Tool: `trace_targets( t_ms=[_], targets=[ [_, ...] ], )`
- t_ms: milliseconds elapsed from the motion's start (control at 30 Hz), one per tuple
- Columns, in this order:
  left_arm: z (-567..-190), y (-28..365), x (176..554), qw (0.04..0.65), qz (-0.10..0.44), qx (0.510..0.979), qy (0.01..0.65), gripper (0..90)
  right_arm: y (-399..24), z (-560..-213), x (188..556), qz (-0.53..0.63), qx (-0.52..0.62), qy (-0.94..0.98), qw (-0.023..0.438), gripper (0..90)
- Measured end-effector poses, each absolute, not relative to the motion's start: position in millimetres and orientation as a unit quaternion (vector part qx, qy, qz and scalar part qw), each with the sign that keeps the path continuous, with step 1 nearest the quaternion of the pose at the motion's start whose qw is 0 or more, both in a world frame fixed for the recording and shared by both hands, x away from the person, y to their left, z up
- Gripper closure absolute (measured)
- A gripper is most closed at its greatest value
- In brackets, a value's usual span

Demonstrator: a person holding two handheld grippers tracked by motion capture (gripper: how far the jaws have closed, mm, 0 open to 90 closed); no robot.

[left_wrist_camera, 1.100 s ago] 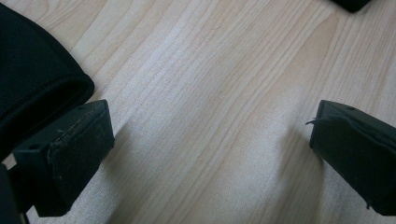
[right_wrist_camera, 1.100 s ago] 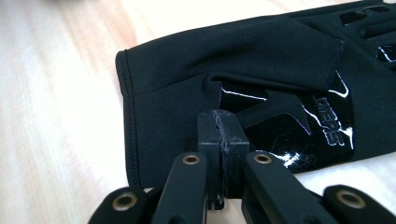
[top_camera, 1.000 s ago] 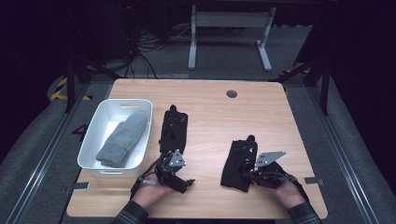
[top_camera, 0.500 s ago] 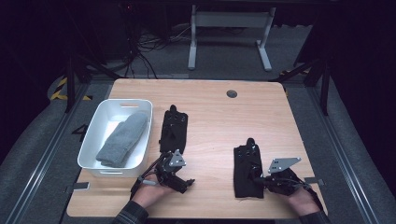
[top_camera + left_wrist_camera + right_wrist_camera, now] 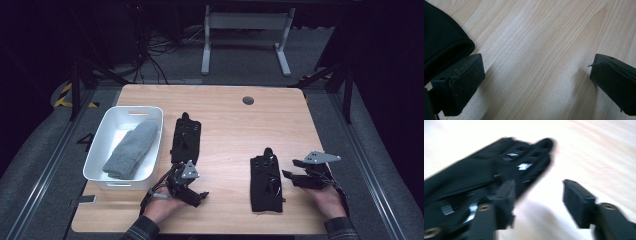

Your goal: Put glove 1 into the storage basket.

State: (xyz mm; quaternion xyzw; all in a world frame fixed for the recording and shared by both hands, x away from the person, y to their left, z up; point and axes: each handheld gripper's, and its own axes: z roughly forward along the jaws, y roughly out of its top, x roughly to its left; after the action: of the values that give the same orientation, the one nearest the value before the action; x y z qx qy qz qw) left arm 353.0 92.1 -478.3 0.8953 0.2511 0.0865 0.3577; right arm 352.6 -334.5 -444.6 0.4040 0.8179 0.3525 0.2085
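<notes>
Two black gloves lie flat on the wooden table (image 5: pixel 225 115). One glove (image 5: pixel 186 139) is beside the tub, and its cuff (image 5: pixel 441 42) shows at the upper left of the left gripper view. My left gripper (image 5: pixel 199 196) (image 5: pixel 536 75) rests just below that cuff, open, with bare wood between its jaws. The other glove (image 5: pixel 265 181) (image 5: pixel 486 175) lies at the right front. My right gripper (image 5: pixel 291 168) (image 5: pixel 540 195) is just right of it; its jaws have just been opening and hold nothing.
A white tub (image 5: pixel 102 150) at the left of the table holds a folded grey cloth (image 5: pixel 131 148). A dark round grommet (image 5: pixel 248 100) sits near the far edge. Bare wood stretches between the gloves and across the far half of the table.
My right gripper has let go of the right glove and drawn off to the right. That glove, earlier tilted, now lies straight. The left gripper has not moved.
</notes>
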Motion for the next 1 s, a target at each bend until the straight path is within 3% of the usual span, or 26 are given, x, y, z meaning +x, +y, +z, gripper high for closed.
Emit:
trace_targets(
  t_ms=[33, 100, 267, 367, 500, 767, 800, 833, 900, 1000],
  targets=[
    [-478.2, 92.0, 353.0, 0.357, 0.086, 0.895, 0.251, 0.1, -334.5, -444.6, 352.6, 0.353, 0.404, 0.818, 0.209, 32.5],
    [-477.8, 91.5, 353.3, 0.355, 0.087, 0.896, 0.252, 0.3, -342.8, -454.4, 361.6, 0.338, 0.428, 0.809, 0.22, 22.2],
    [-475.8, 91.0, 353.9, 0.349, 0.086, 0.898, 0.255, 1.3, -351.0, -463.3, 368.8, 0.327, 0.452, 0.802, 0.214, 20.9],
    [-473.1, 92.9, 354.9, 0.347, 0.087, 0.897, 0.261, 7.8, -351.5, -464.5, 369.3, 0.331, 0.456, 0.799, 0.212, 19.4],
    [-468.4, 95.6, 356.7, 0.341, 0.092, 0.895, 0.274, 22.0, -353.2, -467.8, 369.2, 0.342, 0.458, 0.792, 0.216, 15.6],
    [-456.6, 95.2, 362.7, 0.351, 0.082, 0.881, 0.305, 67.1, -353.0, -467.8, 369.2, 0.341, 0.457, 0.793, 0.215, 15.3],
    [-454.2, 94.4, 365.2, 0.355, 0.084, 0.878, 0.31, 67.1, -353.0, -467.8, 369.1, 0.341, 0.457, 0.793, 0.215, 15.3],
    [-450.5, 93.5, 369.2, 0.352, 0.084, 0.877, 0.316, 78.3, -352.9, -467.8, 369.1, 0.341, 0.458, 0.793, 0.215, 15.2],
    [-447.7, 92.1, 373.0, 0.352, 0.084, 0.874, 0.325, 86.4, -352.9, -467.8, 369.1, 0.341, 0.457, 0.793, 0.215, 15.2],
    [-444.1, 89.7, 381.3, 0.351, 0.085, 0.866, 0.345, 89.6, -353.0, -467.8, 369.1, 0.341, 0.457, 0.793, 0.215, 15.1]
  ],
)
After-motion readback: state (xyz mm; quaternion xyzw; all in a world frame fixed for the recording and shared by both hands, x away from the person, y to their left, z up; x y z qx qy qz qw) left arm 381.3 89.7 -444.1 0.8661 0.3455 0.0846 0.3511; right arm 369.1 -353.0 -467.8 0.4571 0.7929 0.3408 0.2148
